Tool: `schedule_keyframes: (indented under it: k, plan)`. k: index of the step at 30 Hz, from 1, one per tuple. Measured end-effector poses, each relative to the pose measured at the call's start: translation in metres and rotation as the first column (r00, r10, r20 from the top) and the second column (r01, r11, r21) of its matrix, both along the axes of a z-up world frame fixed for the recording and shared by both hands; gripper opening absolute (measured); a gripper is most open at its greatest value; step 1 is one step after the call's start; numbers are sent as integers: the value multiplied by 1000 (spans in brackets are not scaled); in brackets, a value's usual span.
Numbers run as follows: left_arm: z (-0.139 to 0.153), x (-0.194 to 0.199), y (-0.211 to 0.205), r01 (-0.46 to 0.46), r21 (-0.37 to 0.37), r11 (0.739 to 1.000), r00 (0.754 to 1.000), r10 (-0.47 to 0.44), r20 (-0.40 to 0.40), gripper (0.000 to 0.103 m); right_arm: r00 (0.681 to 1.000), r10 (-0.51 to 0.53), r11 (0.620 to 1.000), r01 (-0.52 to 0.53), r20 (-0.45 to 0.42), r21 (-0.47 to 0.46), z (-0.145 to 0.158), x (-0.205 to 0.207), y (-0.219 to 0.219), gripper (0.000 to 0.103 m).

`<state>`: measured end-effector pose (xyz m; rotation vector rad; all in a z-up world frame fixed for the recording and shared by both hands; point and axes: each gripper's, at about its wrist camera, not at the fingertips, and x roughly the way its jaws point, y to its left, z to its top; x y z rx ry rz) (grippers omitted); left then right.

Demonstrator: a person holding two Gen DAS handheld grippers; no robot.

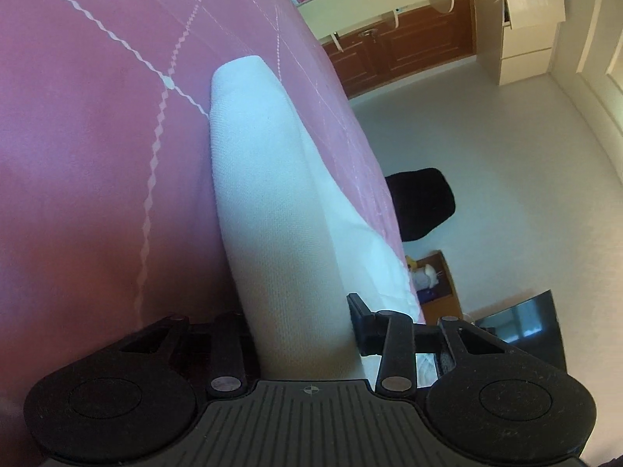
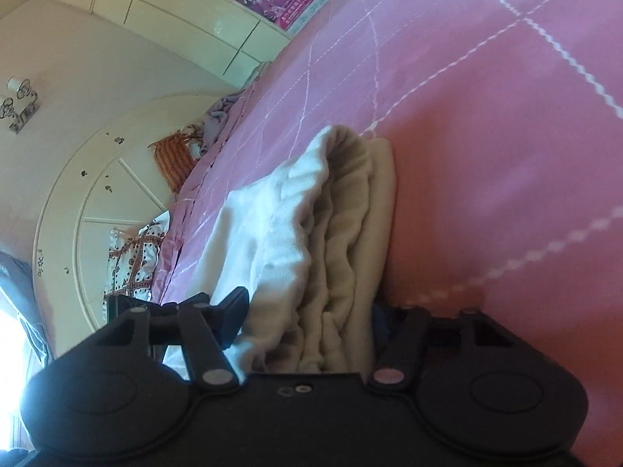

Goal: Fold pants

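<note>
Both grippers, left [image 1: 303, 334] and right [image 2: 307, 323], clamped on white woven cotton pants [image 1: 268, 194]; long axis straight ahead over pink quilted bed [image 1: 97, 136].

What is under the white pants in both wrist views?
The pink quilted bedspread lies under the white pants, showing around them. The part directly beneath is covered. Both the left gripper and right gripper straddle the fabric.

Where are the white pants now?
The white pants lie on the pink bedspread near its edge, between the fingers of the left gripper and right gripper.
</note>
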<state>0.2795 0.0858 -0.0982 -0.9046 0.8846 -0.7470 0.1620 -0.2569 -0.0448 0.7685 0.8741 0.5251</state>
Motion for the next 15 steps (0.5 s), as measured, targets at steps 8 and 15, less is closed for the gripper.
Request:
schedule_keyframes:
  k: [8, 15]
  plan:
    - [22, -10, 1, -30, -111, 993, 991, 45, 129, 31, 993, -19, 1000, 17, 114, 22, 18, 3, 1, 38]
    - [65, 37, 31, -94, -117, 989, 971, 117, 209, 31, 972, 33, 998, -44, 232, 43, 62, 71, 4, 37]
